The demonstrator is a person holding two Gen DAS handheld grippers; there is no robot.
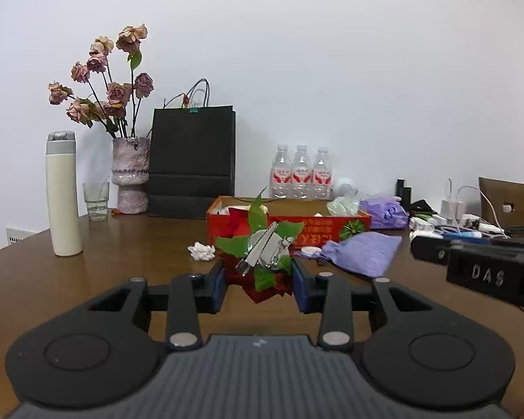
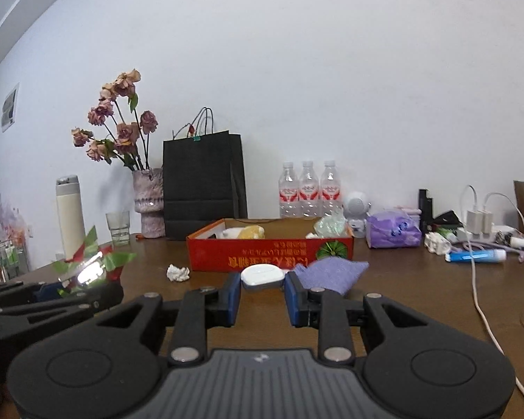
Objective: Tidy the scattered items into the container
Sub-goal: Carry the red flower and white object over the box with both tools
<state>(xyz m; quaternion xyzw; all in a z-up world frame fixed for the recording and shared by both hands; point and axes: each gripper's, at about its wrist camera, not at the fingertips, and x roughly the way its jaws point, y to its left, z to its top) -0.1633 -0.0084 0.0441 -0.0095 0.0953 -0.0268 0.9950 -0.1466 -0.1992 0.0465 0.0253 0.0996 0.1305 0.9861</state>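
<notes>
On the surface (image 2: 401,296) stand three bottles (image 2: 308,188), one red box (image 2: 262,249), one paper wad (image 2: 178,273) and one purple pouch (image 2: 332,272). Left gripper (image 1: 258,279) clamps a red-and-green flower clip (image 1: 262,255), short of the box. Right gripper (image 2: 262,291) pinches a white case (image 2: 262,276), just before the box. Box contents are partly hidden by its wall.
</notes>
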